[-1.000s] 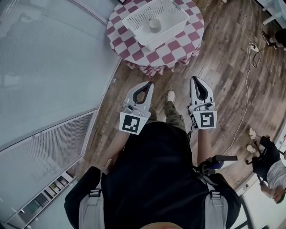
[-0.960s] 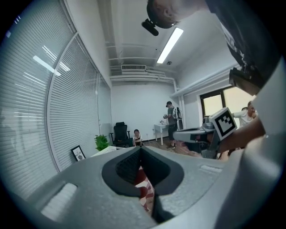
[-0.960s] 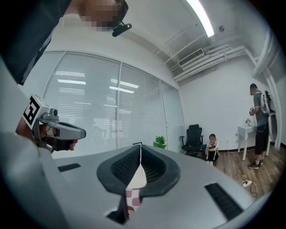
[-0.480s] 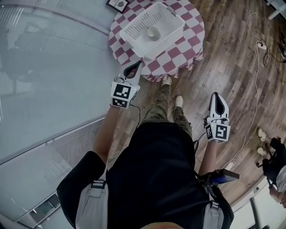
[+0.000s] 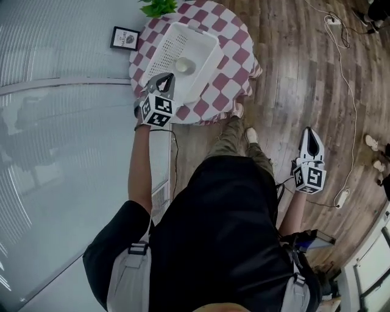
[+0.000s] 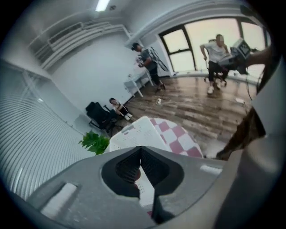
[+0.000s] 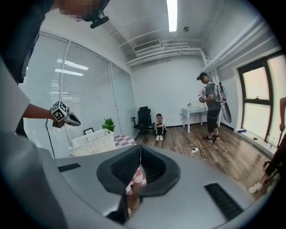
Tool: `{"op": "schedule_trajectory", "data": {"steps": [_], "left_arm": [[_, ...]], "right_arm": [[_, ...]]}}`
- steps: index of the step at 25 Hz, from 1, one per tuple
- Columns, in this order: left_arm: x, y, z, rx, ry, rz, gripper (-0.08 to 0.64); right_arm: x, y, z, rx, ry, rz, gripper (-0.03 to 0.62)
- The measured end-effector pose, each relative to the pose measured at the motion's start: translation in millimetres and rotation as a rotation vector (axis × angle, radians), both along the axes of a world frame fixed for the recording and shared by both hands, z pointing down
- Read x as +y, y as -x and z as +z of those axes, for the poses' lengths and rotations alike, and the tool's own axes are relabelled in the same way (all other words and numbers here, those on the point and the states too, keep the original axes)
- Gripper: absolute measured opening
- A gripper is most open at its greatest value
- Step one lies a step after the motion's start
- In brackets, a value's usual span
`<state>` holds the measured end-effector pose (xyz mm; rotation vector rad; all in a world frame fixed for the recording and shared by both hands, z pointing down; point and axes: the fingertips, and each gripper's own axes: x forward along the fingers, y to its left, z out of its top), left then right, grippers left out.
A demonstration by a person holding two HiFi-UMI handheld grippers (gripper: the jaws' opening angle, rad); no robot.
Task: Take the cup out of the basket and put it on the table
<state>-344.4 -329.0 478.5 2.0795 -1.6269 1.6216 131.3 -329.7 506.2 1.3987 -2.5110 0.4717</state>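
Note:
A pale cup [image 5: 184,64] stands inside a white perforated basket [image 5: 204,35] on a round table with a red and white checked cloth [image 5: 236,44]. My left gripper [image 5: 166,78] hovers over the basket's near left rim, a short way from the cup, jaws shut and empty. In the left gripper view the basket [image 6: 134,132] shows past the closed left gripper [image 6: 140,148]; the cup is hidden there. My right gripper [image 5: 312,132] hangs low at my right side over the floor, shut and empty. The right gripper view shows the basket [image 7: 91,142] and my left gripper [image 7: 73,119] off to the left.
A green plant [image 5: 159,6] and a small framed picture [image 5: 124,38] sit at the table's far left. A glass wall with blinds [image 5: 61,122] runs along the left. Cables and power strips [image 5: 341,198] lie on the wood floor. Other people [image 7: 209,105] stand and sit farther off.
I have walked up to the table. My left gripper rose from waist height to the basket's rim; the right gripper dropped back to my side.

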Motion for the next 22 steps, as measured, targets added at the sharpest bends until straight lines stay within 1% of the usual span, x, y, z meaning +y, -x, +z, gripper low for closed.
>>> {"op": "schedule_trajectory", "data": {"steps": [2, 3, 4, 5, 6, 8, 13, 17, 19, 22], "left_arm": [[-10, 20, 43, -0.075, 0.160, 0.083, 0.002], [-13, 31, 67, -0.097, 0.243, 0.113, 0.005], [-14, 40, 90, -0.102, 0.317, 0.133, 0.022], [-14, 48, 111, -0.090, 0.377, 0.143, 0.045], [-14, 55, 128, -0.070, 0.421, 0.146, 0.062], [-17, 64, 154, -0.037, 0.464, 0.144, 0.087], [-32, 62, 192, 0.020, 0.496, 0.132, 0.098], [-26, 73, 222, 0.034, 0.579, 0.144, 0.098], [-27, 77, 233, 0.037, 0.608, 0.141, 0.098], [-25, 80, 247, 0.043, 0.683, 0.124, 0.098]], "right_arm": [[-9, 15, -2, 0.009, 0.007, 0.001, 0.012], [-14, 24, -4, 0.011, 0.009, -0.001, 0.012], [-18, 36, -7, 0.012, 0.011, -0.006, 0.012], [-19, 47, -9, 0.014, 0.012, -0.012, 0.012], [-20, 60, -11, 0.014, 0.012, -0.018, 0.012], [-20, 81, -12, 0.012, 0.019, -0.029, 0.012], [-21, 113, -5, 0.029, 0.056, -0.031, 0.012], [-13, 131, -3, 0.039, 0.074, -0.011, 0.012], [-11, 136, -2, 0.049, 0.083, 0.006, 0.012], [-8, 140, 0, 0.060, 0.100, 0.025, 0.012]]}}
